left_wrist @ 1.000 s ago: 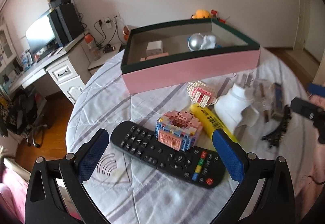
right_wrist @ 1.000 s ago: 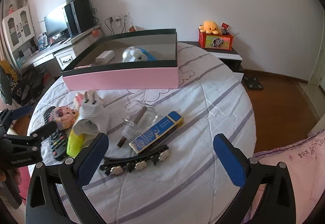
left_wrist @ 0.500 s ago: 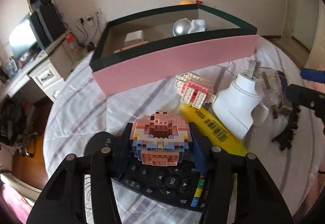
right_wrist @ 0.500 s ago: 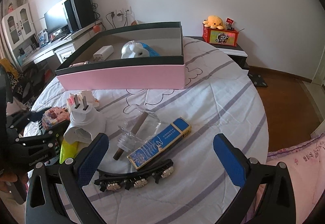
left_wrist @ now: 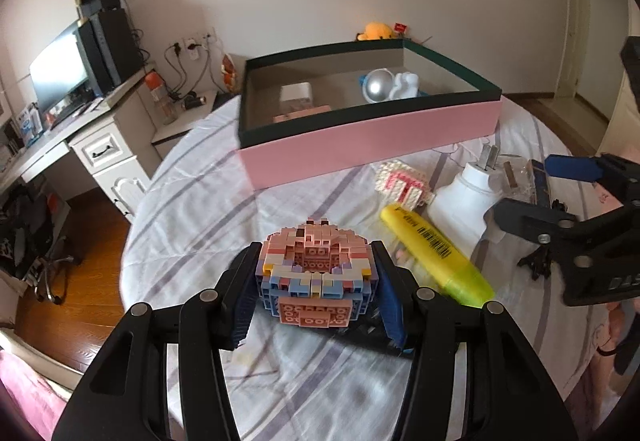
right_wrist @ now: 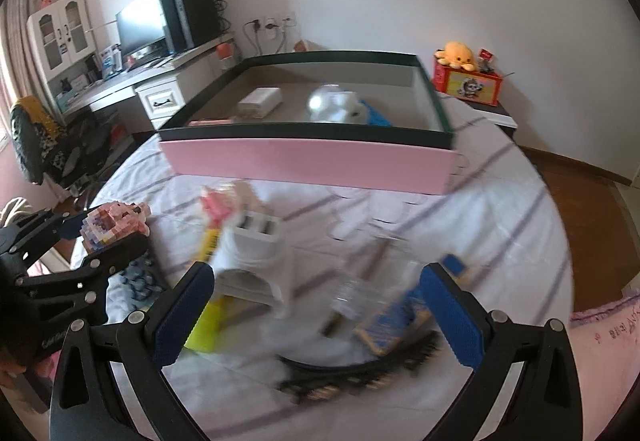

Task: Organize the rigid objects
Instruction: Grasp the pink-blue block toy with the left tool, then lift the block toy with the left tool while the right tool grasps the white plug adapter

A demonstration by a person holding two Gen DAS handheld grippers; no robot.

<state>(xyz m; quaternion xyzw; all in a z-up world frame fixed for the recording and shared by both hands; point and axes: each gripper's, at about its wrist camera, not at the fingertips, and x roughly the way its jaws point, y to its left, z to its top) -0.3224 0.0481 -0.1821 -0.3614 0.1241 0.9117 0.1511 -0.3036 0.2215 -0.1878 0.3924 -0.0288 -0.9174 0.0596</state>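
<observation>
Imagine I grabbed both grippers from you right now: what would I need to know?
Left gripper: shut on the pastel brick model, just lifted.
Right gripper: open, holding nothing, over the white plug adapter.
Done: a silver ball and a small white box lie in the pink box.
Left on the table: yellow highlighter, smaller brick piece, adapter, blue packet, black hair clip.

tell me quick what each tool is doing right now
Left tool: shut on the pink and blue brick model.
Right tool: open, holding nothing, above the white plug adapter.
</observation>
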